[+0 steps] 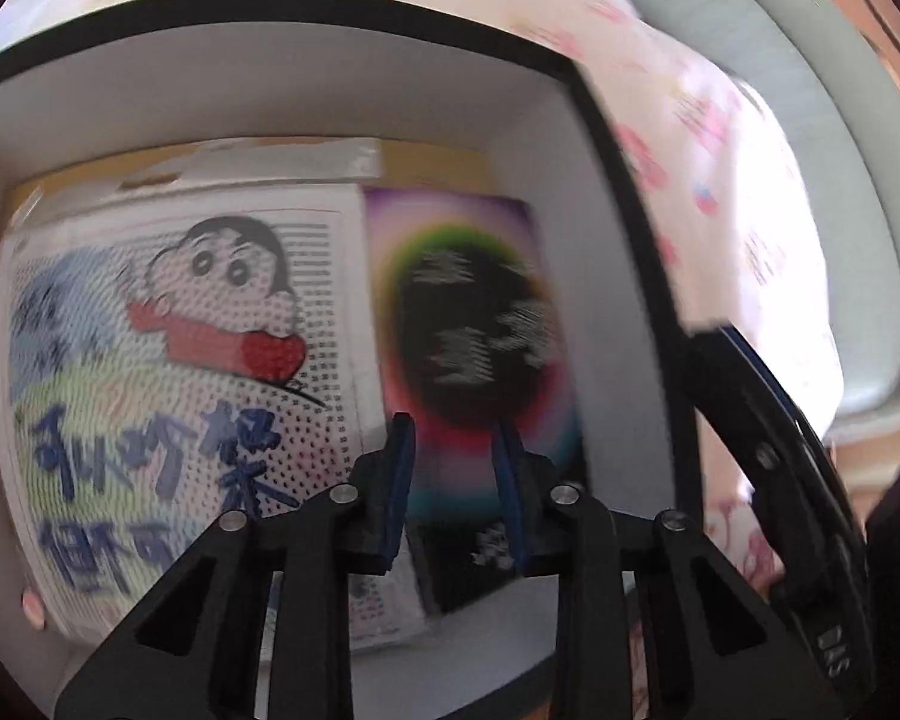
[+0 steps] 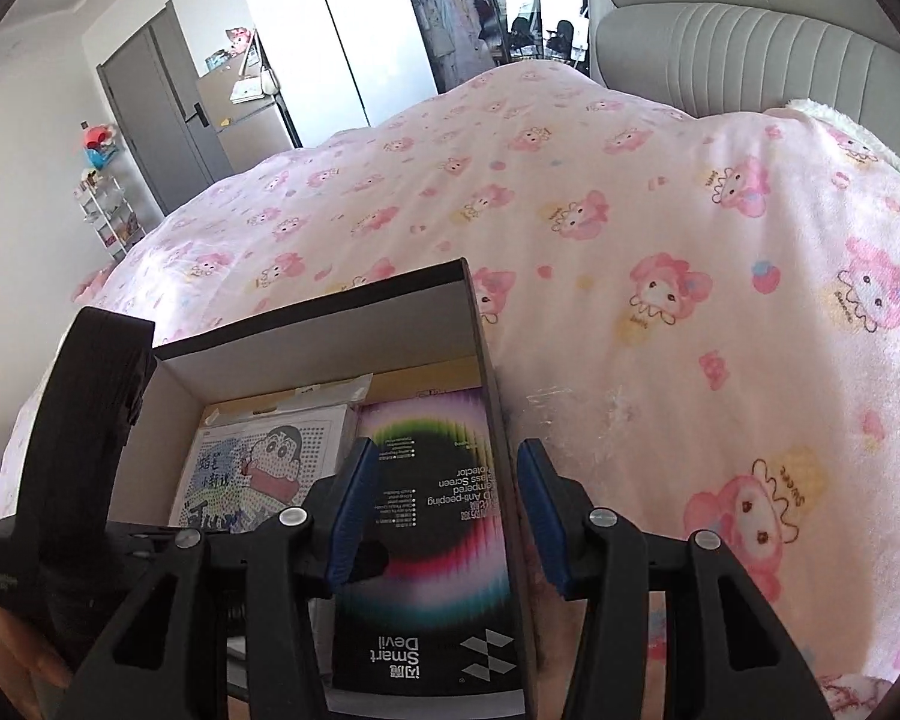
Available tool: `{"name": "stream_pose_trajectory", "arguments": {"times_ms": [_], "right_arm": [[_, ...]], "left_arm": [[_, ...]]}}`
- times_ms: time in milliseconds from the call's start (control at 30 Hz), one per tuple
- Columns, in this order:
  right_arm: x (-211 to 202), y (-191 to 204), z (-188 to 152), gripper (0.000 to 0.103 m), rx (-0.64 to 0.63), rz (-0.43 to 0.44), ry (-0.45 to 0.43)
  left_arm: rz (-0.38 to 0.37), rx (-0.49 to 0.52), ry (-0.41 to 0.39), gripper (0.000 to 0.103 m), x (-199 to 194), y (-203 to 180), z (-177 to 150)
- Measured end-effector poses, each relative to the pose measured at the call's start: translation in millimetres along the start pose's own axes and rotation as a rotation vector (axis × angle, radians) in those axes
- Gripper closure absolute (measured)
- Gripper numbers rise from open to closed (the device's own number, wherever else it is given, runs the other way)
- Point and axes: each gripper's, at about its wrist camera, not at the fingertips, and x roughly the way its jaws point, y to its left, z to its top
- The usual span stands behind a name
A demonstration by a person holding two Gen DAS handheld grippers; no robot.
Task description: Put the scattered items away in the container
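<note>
Black plastic arms with silver rivets and blue rubber pads make up the left hand-held gripper [image 1: 453,450], which points down into the cardboard box [image 1: 330,84]; its pads stand partly apart with nothing pinched between them. In the right wrist view, the right hand-held gripper [image 2: 444,504] is spread wider and empty, straddling the box's right wall.

That box, black outside and plain white inside, sits on a bed [image 2: 630,240] at its near edge, on a soft fleecy blanket printed with pink cartoon figures. Inside lie the tidied items: a flat perforated sheet with a cartoon boy drawing [image 1: 168,360] against the left side, and beside it, touching, a glossy screen protector package [image 2: 426,540] with a rainbow ring around a black oval, along the right wall. Crinkled clear plastic wrap [image 2: 576,408] lies on the blanket just right of the box.

Beyond the bed stand a grey padded headboard [image 2: 750,54], a grey door [image 2: 150,120], white walls and an open wardrobe [image 2: 456,18] with hanging clothes.
</note>
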Motion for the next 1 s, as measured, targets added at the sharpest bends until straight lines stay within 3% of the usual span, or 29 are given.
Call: {"name": "stream_pose_trajectory", "arguments": {"times_ms": [67, 167, 200, 300, 367, 667, 867, 1000], "right_arm": [[3, 7, 6, 0.058, -0.029, 0.033, 0.017], [6, 23, 23, 0.058, -0.097, 0.129, 0.065], [13, 30, 28, 0.058, -0.118, 0.145, 0.095], [51, 46, 42, 0.06, -0.134, 0.177, 0.215], [78, 53, 43, 0.064, -0.118, 0.22, 0.299], [124, 67, 38, 0.064, -0.156, 0.193, 0.411], [135, 61, 28, 0.064, -0.072, 0.3, 0.504], [120, 62, 24, 0.064, -0.145, 0.225, 0.455]], "left_arm": [[0.02, -0.01, -0.054, 0.075, -18, 13, -3], [-0.06, -0.051, -0.068, 0.073, -42, 34, 2], [-0.052, -0.049, -0.085, 0.072, -49, 38, 7], [0.104, -0.034, -0.142, 0.072, -60, 49, 30], [0.191, -0.056, -0.136, 0.072, -55, 58, 47], [0.31, -0.056, -0.101, 0.072, -40, 89, 77], [0.271, -0.05, -0.045, 0.072, -9, 89, 89], [0.248, 0.001, -0.038, 0.072, -10, 83, 77]]}}
